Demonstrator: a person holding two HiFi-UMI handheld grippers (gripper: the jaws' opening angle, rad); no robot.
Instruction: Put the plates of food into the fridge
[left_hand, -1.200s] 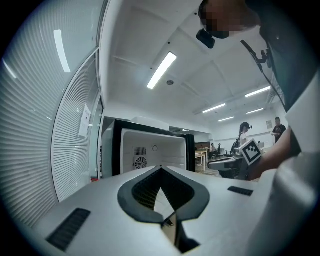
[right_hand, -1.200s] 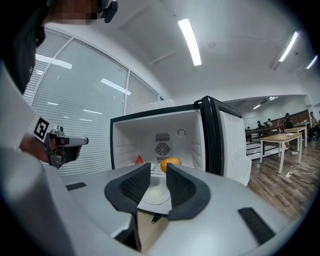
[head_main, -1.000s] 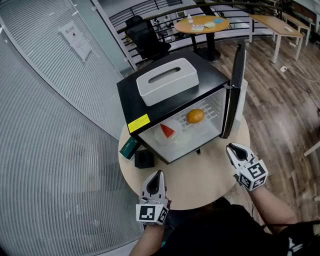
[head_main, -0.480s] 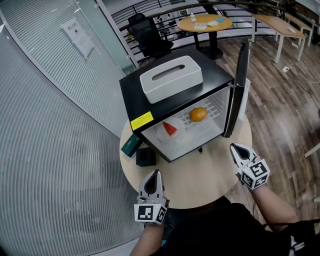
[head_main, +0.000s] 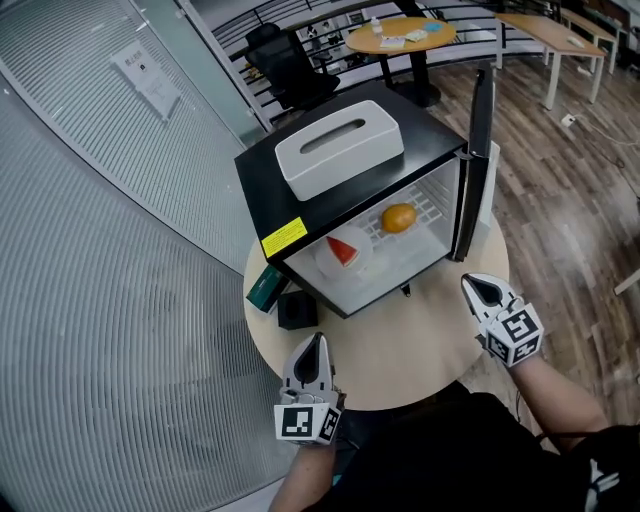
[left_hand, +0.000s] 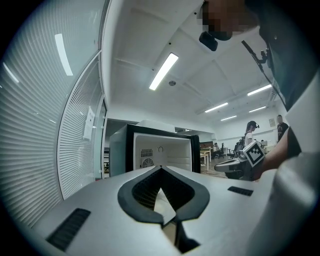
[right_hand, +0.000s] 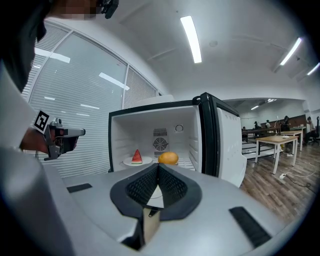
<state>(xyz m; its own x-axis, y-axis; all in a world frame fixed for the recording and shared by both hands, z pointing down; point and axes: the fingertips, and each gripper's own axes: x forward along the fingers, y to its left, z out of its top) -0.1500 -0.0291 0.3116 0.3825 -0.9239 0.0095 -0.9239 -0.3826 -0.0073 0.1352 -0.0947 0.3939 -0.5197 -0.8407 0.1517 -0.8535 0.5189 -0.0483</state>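
Observation:
A small black fridge (head_main: 300, 195) stands open on the round table (head_main: 400, 350), its door (head_main: 478, 160) swung out to the right. Inside, a white plate with a watermelon slice (head_main: 341, 251) sits at the left and an orange (head_main: 398, 217) on the wire shelf at the right; both also show in the right gripper view as the watermelon plate (right_hand: 137, 159) and the orange (right_hand: 168, 158). My left gripper (head_main: 314, 347) is shut and empty over the table's near edge. My right gripper (head_main: 483, 290) is shut and empty, just in front of the door.
A white tissue box (head_main: 338, 148) lies on top of the fridge. A green box (head_main: 264, 287) and a small black box (head_main: 293, 311) sit on the table left of the fridge. A ribbed glass wall (head_main: 90, 260) runs along the left. Tables (head_main: 400, 35) stand behind.
The right gripper's jaws have closed from slightly apart and it has drifted a little right. The left gripper has stayed near the table's front edge.

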